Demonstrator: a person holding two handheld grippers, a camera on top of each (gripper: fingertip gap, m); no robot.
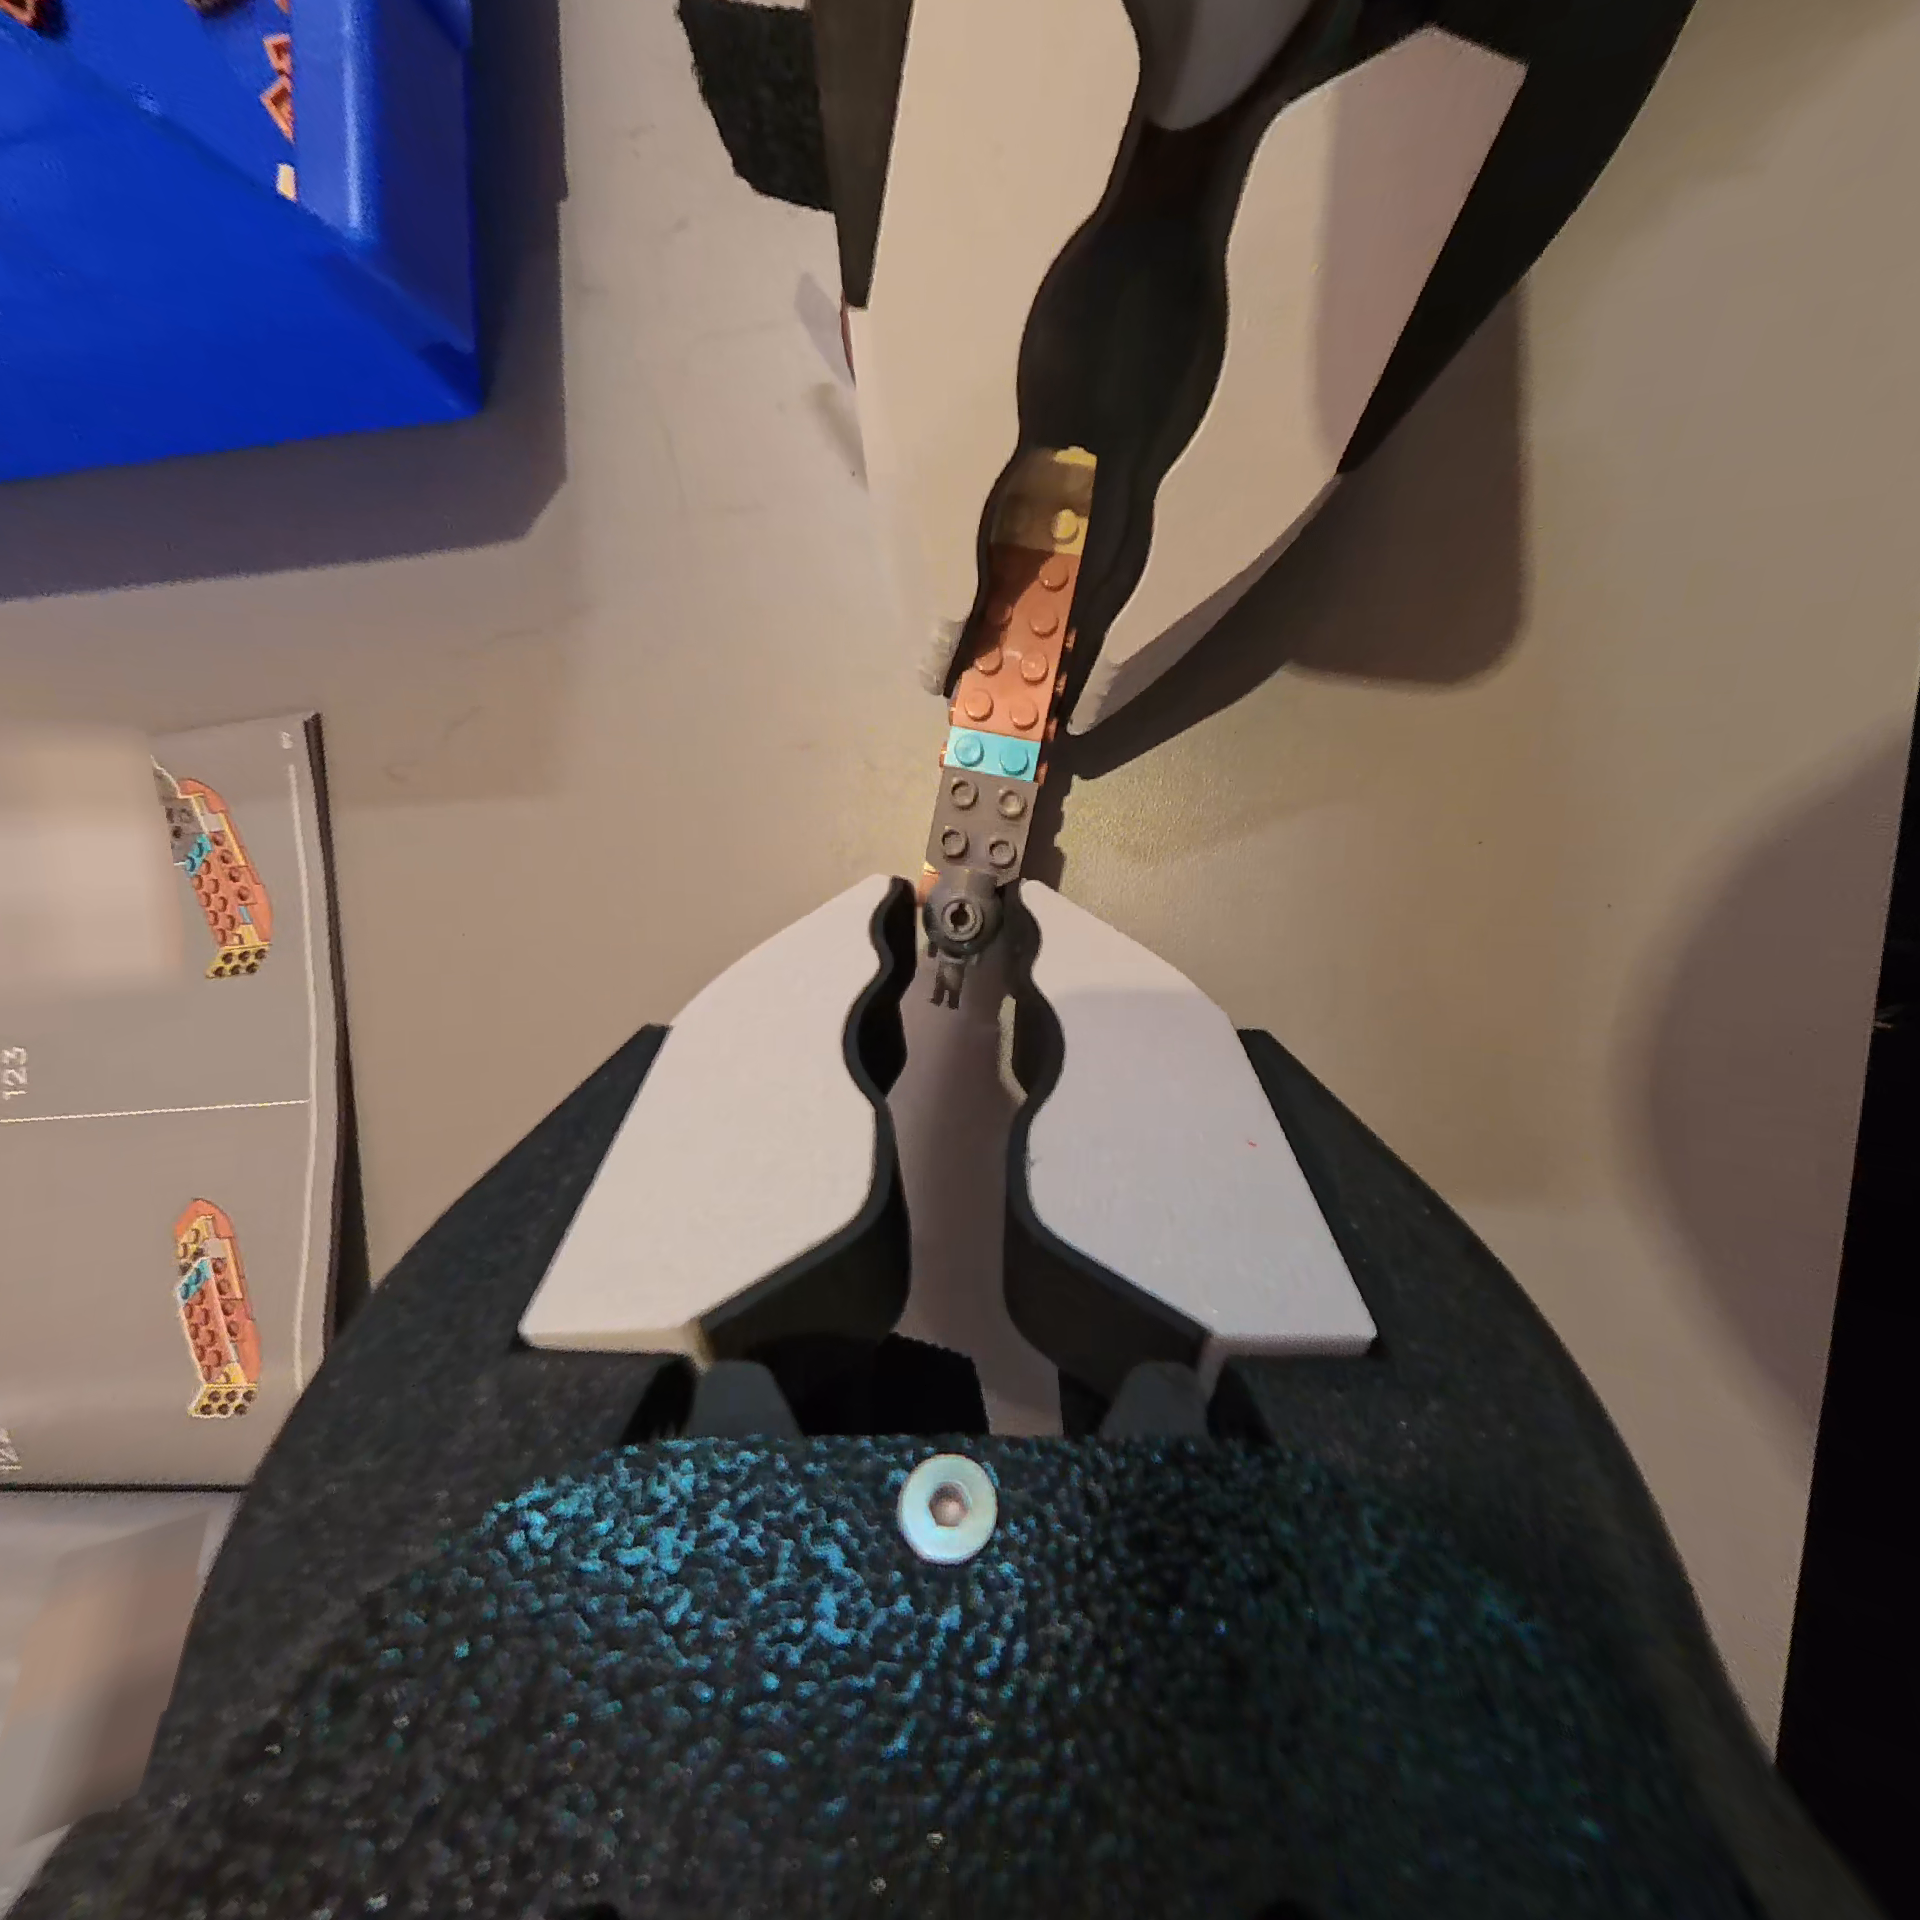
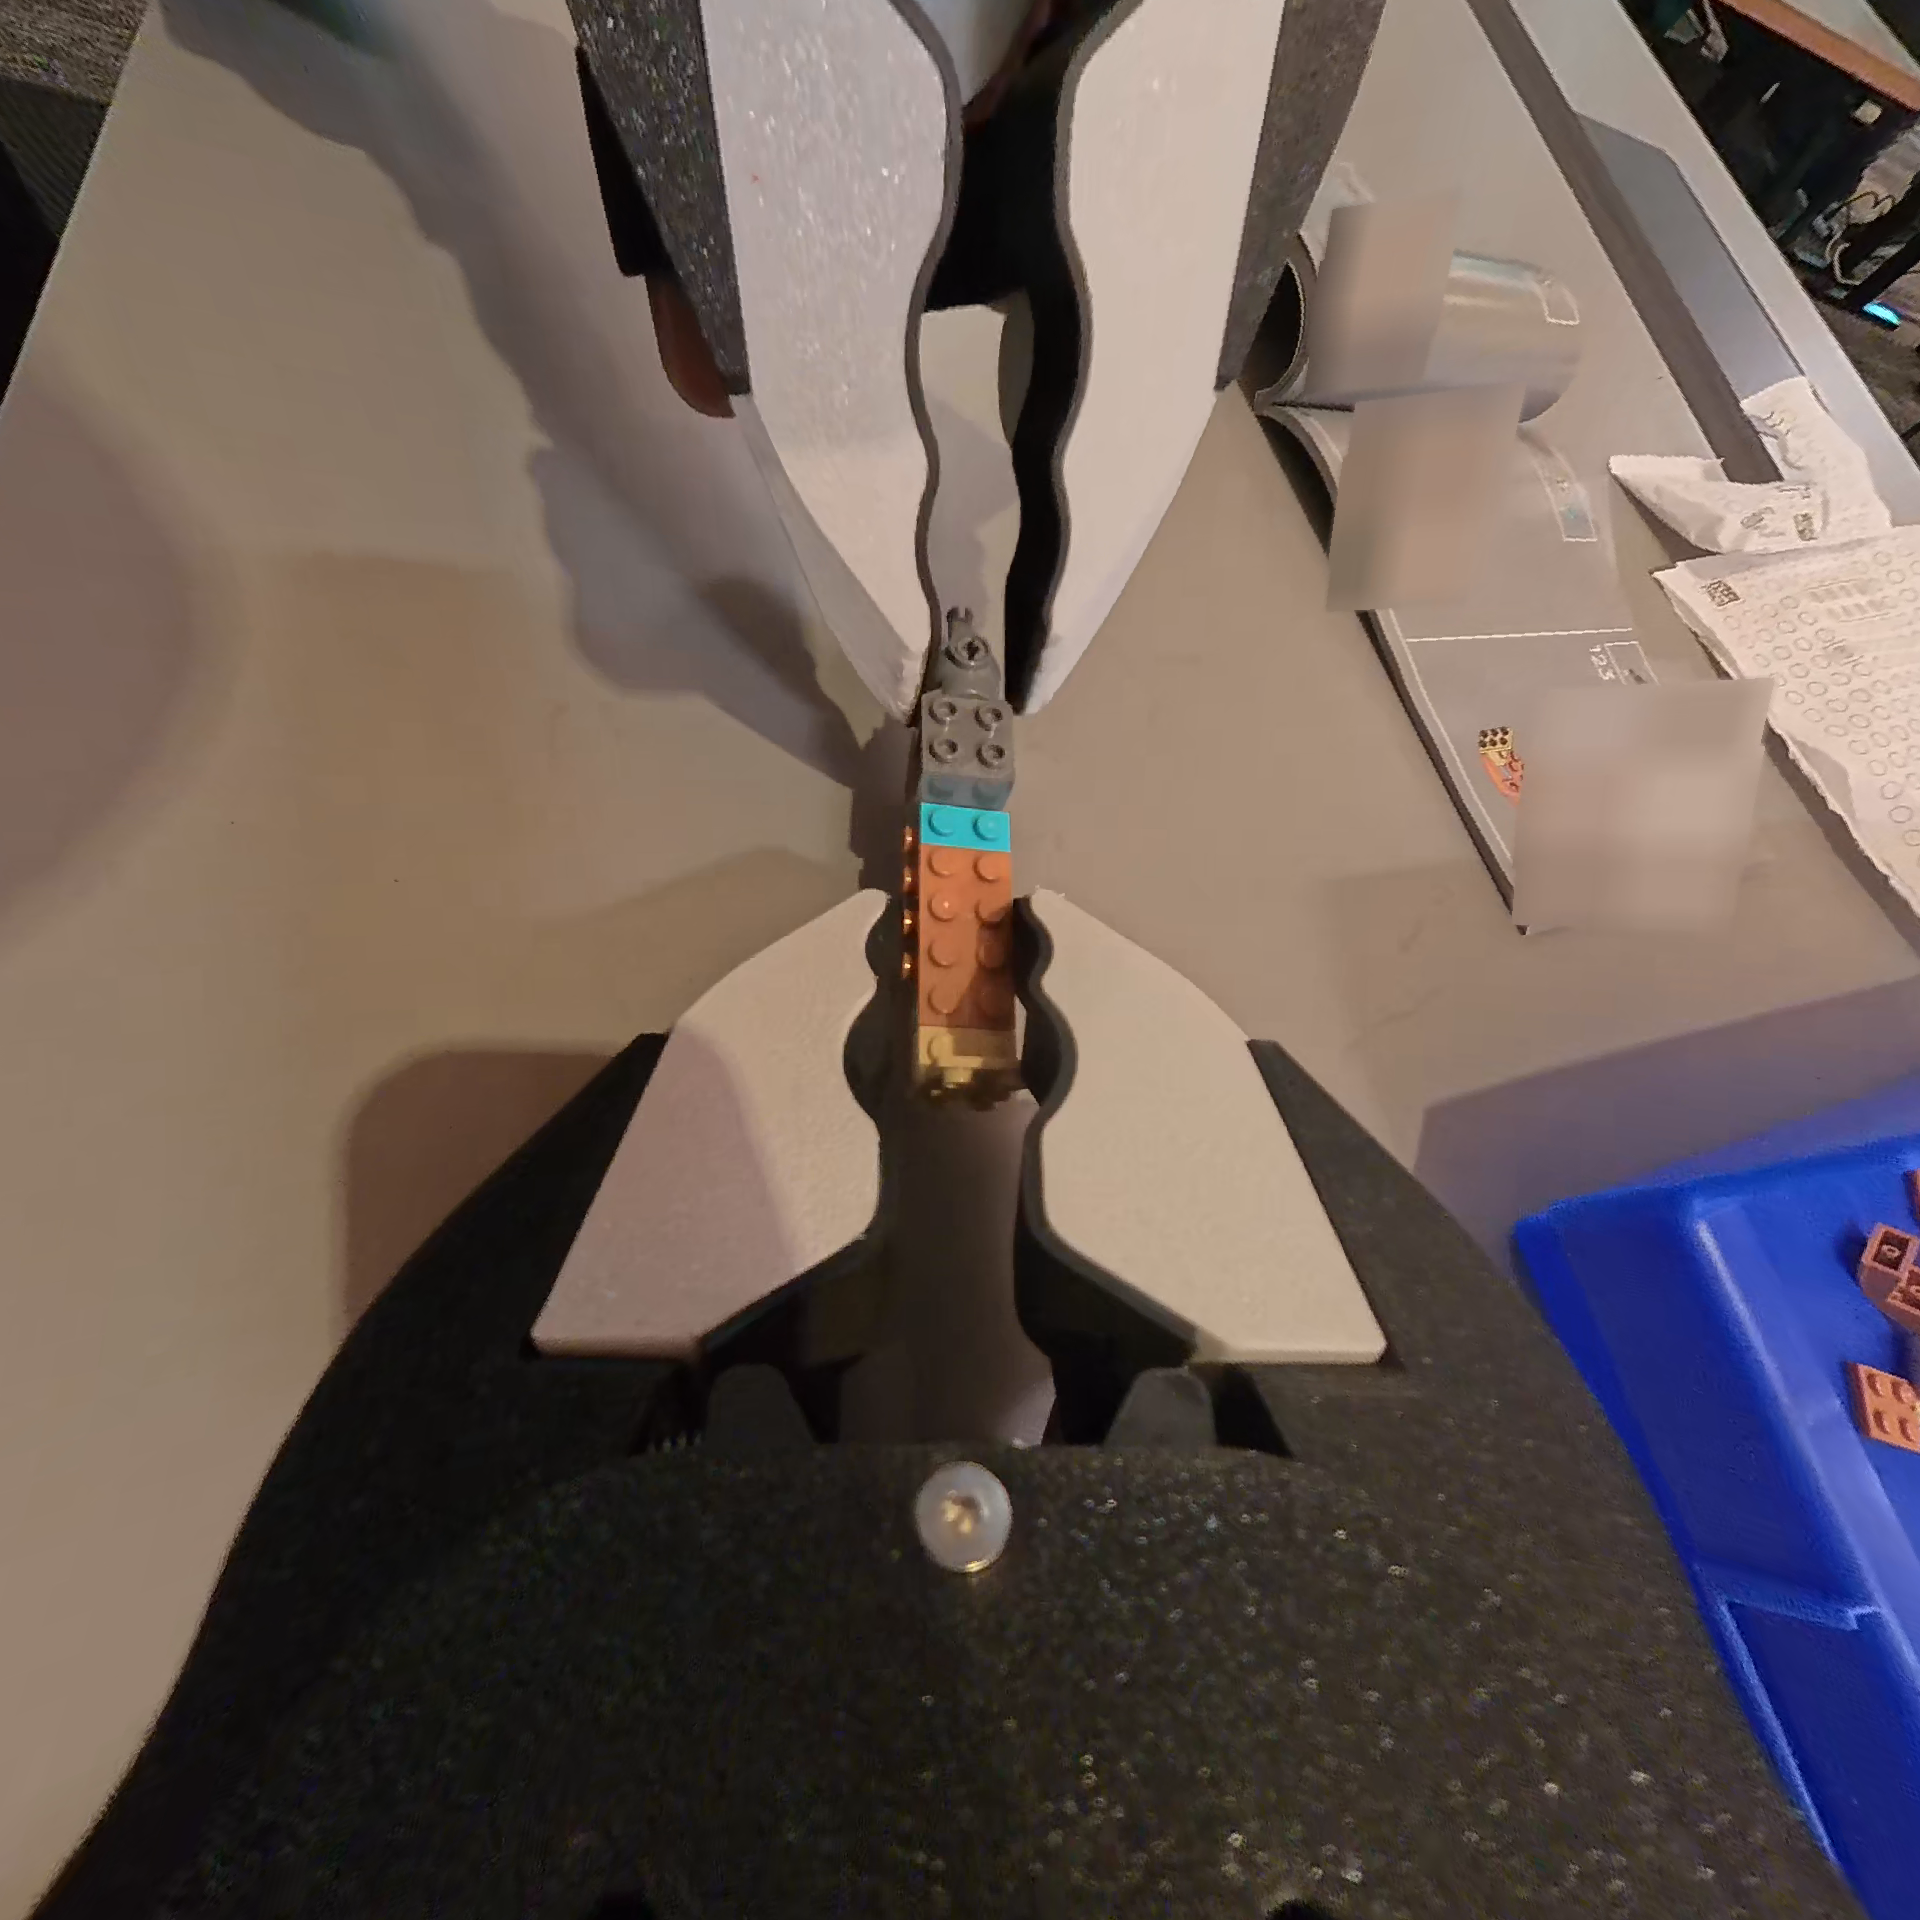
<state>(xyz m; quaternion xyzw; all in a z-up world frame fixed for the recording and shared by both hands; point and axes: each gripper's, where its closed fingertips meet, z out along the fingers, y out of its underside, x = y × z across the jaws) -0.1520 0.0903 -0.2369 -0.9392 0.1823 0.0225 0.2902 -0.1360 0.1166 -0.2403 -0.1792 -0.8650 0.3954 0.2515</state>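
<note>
In the left wrist view I am looking along my left gripper [image 1: 961,914]; its fingers are closing on the small dark grey connector [image 1: 962,920] at the near end of the brick strip [image 1: 1003,717], though I cannot tell whether both pads are pressing; the strip is running away from me, tilted slightly right, grey then teal then brown then tan; the right gripper [image 1: 1013,675] is clamping its far brown part above the pale table [image 1: 1351,935]; an instruction booklet [image 1: 208,1039] and a blue bin [image 1: 208,260] are lying to the left.

In the right wrist view my right gripper [image 2: 956,966] is gripping the brown section by its long sides, tan end toward me; the long axis is lying along my fingers, pointing at the left gripper [image 2: 966,675] opposite; I am judging the strip light, stiff and smooth-sided, likely to part at its seams if bent; the long flat sides are looking like the safest hold; loose brown bricks [image 2: 1886,1309] are sitting in the bin.
</note>
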